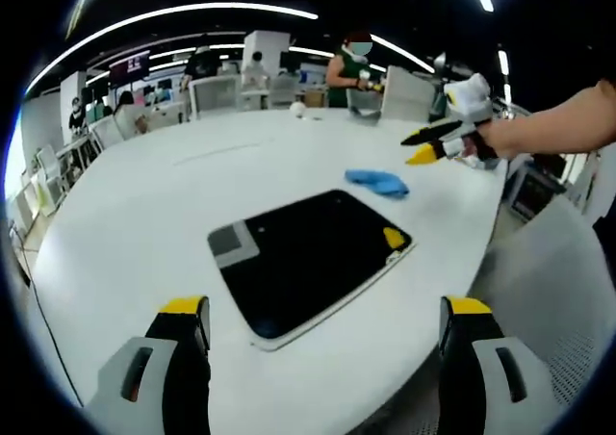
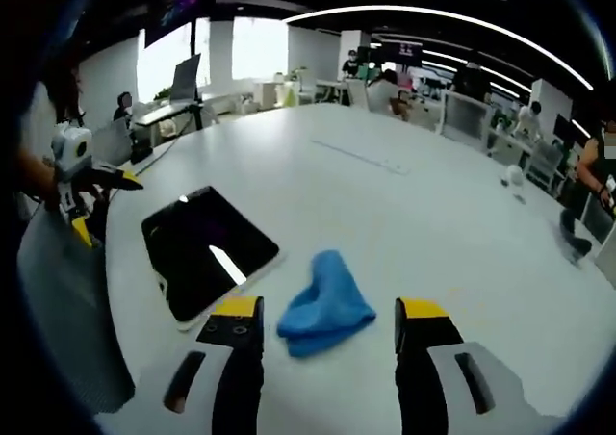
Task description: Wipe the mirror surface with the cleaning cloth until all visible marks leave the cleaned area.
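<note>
white worktop carries the mirror, long axis running near-left to far-right; cleaning cloth lies crumpled between the released right hand-held gripper jaws; left hand-held gripper hovers level, released.

Mirror and cloth on the counter
The flat dark rectangular mirror lies on the round white counter; the crumpled blue cleaning cloth lies just beside it.
</note>
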### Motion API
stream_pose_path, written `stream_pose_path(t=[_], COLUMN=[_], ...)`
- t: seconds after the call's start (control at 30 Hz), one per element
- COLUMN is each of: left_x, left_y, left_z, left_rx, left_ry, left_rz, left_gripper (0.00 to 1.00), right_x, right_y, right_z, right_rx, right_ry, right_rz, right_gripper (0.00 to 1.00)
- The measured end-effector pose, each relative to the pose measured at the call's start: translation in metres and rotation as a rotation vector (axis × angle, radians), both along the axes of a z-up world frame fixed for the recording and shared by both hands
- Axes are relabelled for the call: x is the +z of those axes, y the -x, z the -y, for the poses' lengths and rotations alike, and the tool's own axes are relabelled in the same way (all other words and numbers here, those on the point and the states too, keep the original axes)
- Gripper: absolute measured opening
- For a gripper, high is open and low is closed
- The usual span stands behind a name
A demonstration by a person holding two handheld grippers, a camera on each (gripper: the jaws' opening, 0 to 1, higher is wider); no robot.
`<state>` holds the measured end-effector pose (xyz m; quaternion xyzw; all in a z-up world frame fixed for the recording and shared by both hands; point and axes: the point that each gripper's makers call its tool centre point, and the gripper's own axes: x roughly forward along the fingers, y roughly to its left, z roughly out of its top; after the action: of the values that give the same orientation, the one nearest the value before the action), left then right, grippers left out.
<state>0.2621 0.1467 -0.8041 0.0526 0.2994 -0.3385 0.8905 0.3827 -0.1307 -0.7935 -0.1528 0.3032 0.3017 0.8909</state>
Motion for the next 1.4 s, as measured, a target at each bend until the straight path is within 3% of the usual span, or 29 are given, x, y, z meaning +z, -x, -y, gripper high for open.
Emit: stream_pose_path(t=[0.13,0.3,0.5,0.7,0.73,0.8,0.83,1.03,1.17,1.27,1.33,1.4], left_x=[0.001,-0.001,-0.003,-0.003,-0.004,-0.006,-0.007,-0.006,-0.005,-0.006,-0.005,-0.004], left_y=[0.000,0.000,0.000,0.001,0.002,0.001,0.001,0.001,0.001,0.001,-0.001,-0.002], left_z=[0.000,-0.001,-0.003,-0.003,-0.004,-0.005,-0.004,-0.003,-0.002,-0.002,-0.003,-0.005], left_rx=[-0.003,-0.001,0.007,0.011,0.014,0.017,0.012,0.003,0.002,-0.010,-0.002,0.005], left_ry=[-0.010,-0.011,-0.011,-0.012,-0.013,-0.018,-0.022,-0.031,-0.026,-0.040,-0.042,-0.046], left_rz=[0.007,0.002,-0.007,-0.015,-0.021,-0.033,-0.033,-0.027,-0.025,-0.016,-0.011,-0.004], left_gripper=[1.00,1.00,1.00,1.00,1.00,1.00,1.00,1.00,1.00,1.00,1.00,1.00], right_x=[-0.015,-0.032,-0.050,-0.059,-0.061,-0.066,-0.064,-0.066,-0.054,-0.043,-0.039,-0.040], right_y=[-0.008,-0.009,-0.019,-0.030,-0.029,-0.024,-0.026,-0.031,-0.034,-0.035,-0.034,-0.034], right_z=[-0.004,-0.010,-0.006,-0.009,-0.010,-0.009,-0.009,-0.007,-0.012,-0.019,-0.030,-0.030], right_rx=[0.005,0.000,-0.009,-0.056,-0.049,0.007,0.004,-0.059,-0.122,-0.119,-0.122,-0.136], right_ry=[0.021,0.006,0.073,0.049,0.066,0.137,0.161,0.142,0.074,0.048,-0.016,-0.007], right_rz=[-0.025,-0.096,-0.110,-0.121,-0.124,-0.141,-0.128,-0.188,-0.210,-0.206,-0.231,-0.242], right_gripper=[0.46,0.33,0.27,0.21,0.20,0.08,0.07,0.04,0.04,0.04,0.04,0.04])
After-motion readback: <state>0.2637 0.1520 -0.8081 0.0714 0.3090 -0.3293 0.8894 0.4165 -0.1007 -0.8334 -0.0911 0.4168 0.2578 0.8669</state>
